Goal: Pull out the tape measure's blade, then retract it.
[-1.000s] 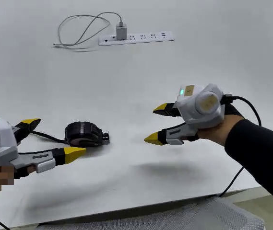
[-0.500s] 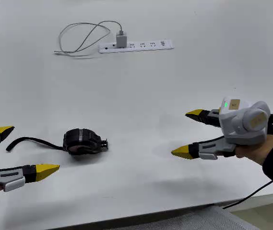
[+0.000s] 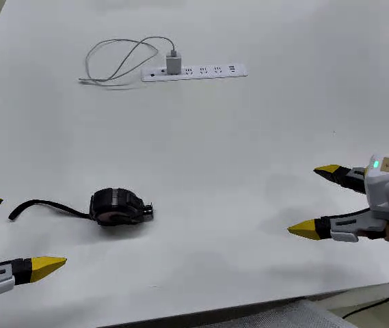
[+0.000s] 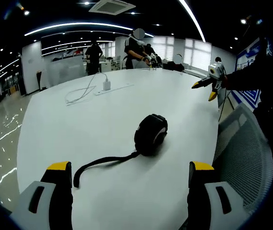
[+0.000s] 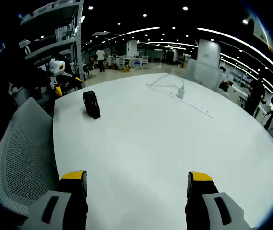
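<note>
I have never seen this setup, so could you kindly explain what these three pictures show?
There is no robot: a person holds a two-jaw claw in each hand. The wide picture comes from a headset camera looking down at the white table; the two round ones come from cameras riding on the claws. The left claw and right claw are open, holding nothing. On the table lies a black tape measure with its strap, blade in, and farther off a power strip with a charger and cable.

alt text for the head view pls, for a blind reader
A black tape measure lies untouched on a white table, strap trailing left, between the open left gripper and right gripper. A power strip sits farther back.
</note>
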`<state>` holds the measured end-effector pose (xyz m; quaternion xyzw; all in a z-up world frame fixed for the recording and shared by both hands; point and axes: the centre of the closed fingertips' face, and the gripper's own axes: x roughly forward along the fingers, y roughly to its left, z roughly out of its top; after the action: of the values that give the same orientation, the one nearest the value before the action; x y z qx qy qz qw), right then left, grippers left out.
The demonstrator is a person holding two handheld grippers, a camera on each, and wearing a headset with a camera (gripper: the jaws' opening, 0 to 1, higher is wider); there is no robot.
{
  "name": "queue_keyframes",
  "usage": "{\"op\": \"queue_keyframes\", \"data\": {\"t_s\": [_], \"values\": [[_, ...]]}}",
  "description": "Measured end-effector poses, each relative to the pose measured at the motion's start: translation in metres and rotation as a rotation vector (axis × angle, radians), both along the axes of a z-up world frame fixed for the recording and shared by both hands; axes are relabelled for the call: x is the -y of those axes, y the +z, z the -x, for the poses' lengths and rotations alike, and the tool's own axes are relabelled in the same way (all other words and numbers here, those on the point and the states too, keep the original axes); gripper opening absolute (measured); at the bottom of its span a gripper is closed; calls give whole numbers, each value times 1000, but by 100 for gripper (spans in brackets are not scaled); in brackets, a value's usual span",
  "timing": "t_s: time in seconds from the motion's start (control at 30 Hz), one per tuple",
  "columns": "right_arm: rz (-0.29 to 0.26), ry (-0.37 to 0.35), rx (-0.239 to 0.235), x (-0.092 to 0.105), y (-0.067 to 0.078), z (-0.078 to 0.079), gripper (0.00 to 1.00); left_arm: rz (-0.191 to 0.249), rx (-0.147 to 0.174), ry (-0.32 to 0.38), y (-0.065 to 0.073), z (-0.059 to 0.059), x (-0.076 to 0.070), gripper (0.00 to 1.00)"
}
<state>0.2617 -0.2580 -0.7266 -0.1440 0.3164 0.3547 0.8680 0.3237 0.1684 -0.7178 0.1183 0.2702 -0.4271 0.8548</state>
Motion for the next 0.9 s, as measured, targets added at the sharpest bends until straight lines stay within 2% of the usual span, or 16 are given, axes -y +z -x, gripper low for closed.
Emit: {"op": "queue_keyframes", "data": {"t_s": [0.07, 0.13, 0.2, 0.27, 0.37, 0.47, 0.53, 0.6, 0.8, 0.9], "values": [[-13, -24, -10, 6, -2, 3, 89, -18, -8, -7, -3, 2, -2, 99], [-10, -29, -11, 10, -3, 7, 91, -17, 0, -4, -2, 1, -4, 99], [-3, -25, -6, 12, -4, 10, 90, -17, 1, 1, -1, 0, -6, 99], [-8, -15, -8, 12, -5, 13, 94, -27, 15, 12, -1, -2, -9, 99], [-4, -2, -2, 14, -6, 15, 96, -27, 15, 12, 0, -2, -10, 99], [-7, -4, 2, 15, -4, 17, 99, -46, 12, -8, -3, 1, -11, 99], [-10, 7, 13, 14, -3, 18, 99, -80, 11, -15, -7, 2, -13, 99], [4, 14, 28, 16, -1, 16, 99, -68, 8, -18, -6, 3, -12, 99], [-10, 6, 14, 17, 1, 18, 99, -80, 18, -26, -6, 6, -11, 99], [-7, 13, 33, 15, 4, 17, 99, -82, 17, -32, -7, 7, -10, 99]]}}
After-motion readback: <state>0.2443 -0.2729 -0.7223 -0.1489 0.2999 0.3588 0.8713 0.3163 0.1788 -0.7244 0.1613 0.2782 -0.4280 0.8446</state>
